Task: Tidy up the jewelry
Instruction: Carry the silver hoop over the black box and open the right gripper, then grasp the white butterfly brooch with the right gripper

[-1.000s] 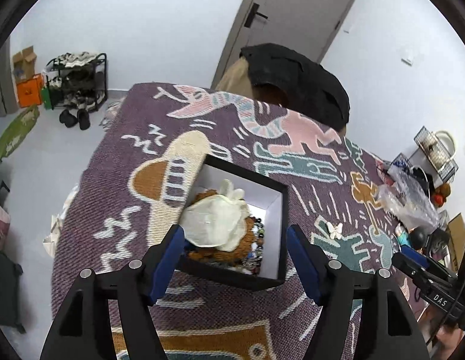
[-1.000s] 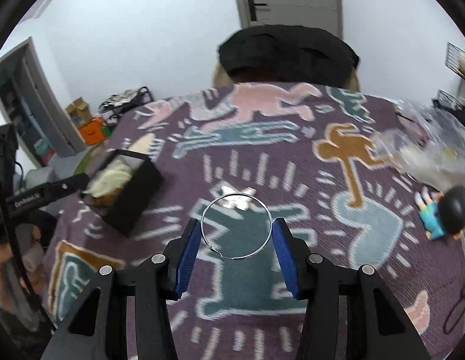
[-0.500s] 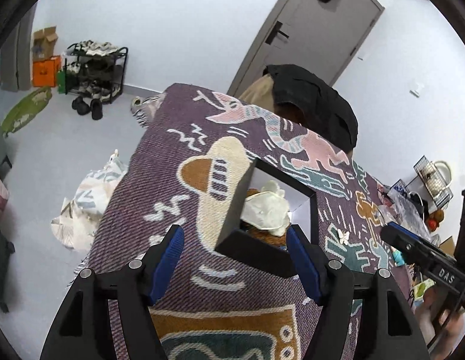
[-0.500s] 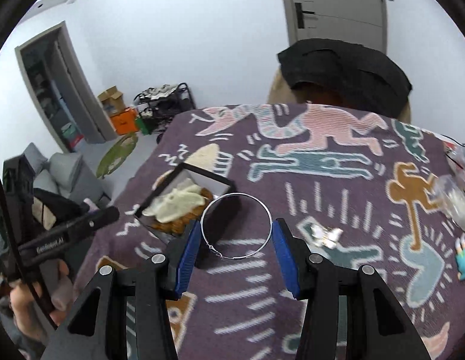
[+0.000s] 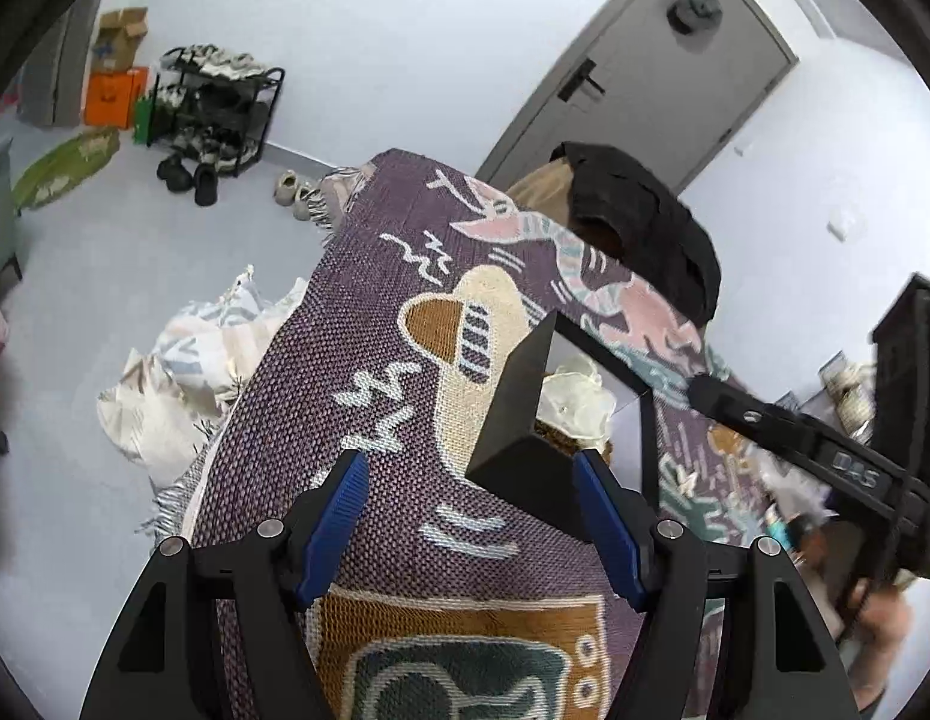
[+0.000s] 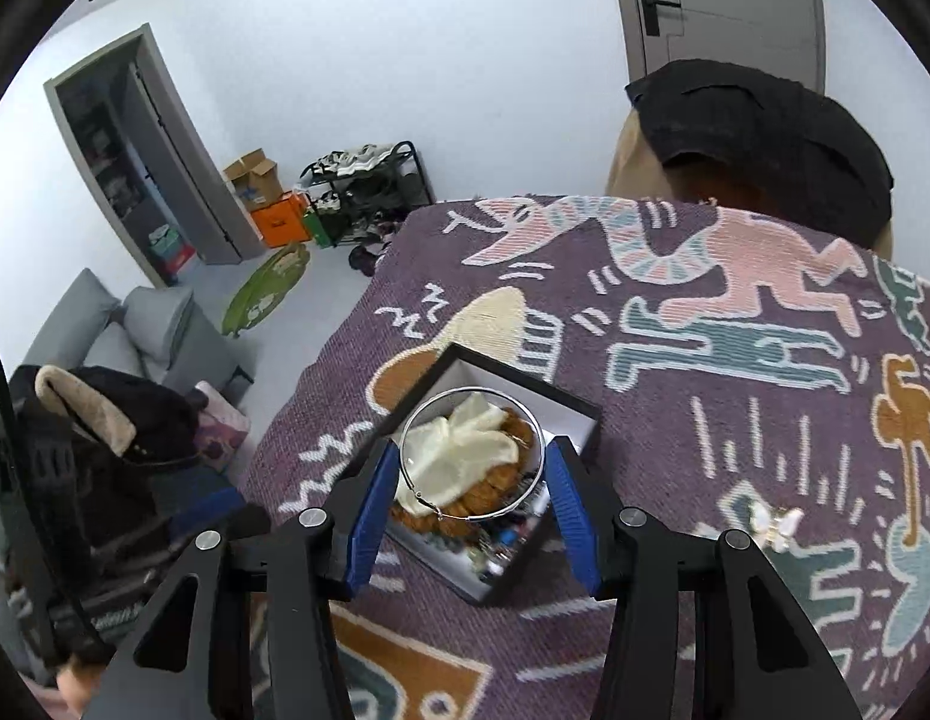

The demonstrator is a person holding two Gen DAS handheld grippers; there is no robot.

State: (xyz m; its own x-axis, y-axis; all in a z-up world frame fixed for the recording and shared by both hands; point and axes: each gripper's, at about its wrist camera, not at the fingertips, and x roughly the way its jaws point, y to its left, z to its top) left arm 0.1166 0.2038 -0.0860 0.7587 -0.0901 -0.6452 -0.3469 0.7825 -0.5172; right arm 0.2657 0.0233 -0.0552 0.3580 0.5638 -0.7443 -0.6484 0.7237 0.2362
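Observation:
A black open jewelry box (image 6: 570, 414) with a white lining stands on the patterned purple cloth (image 6: 735, 420). It holds a cream fabric piece (image 6: 465, 450), brown beads and other jewelry. My right gripper (image 6: 472, 498) is shut on a large silver hoop earring (image 6: 534, 456) and holds it right above the box. My left gripper (image 5: 474, 507) is open and empty, low over the cloth, with the box's near corner (image 5: 513, 420) just ahead between its fingers. The right gripper also shows at the right of the left wrist view (image 5: 825, 450).
A white butterfly piece (image 6: 777, 525) lies on the cloth right of the box. A black garment (image 6: 765, 126) hangs on a chair at the far edge. The cloth's left edge drops to the floor, with crumpled fabric (image 5: 183, 360) below.
My right gripper has carried the hoop left from over the cloth to above the box. My left gripper has pulled back and swung left, so the box now lies to the right.

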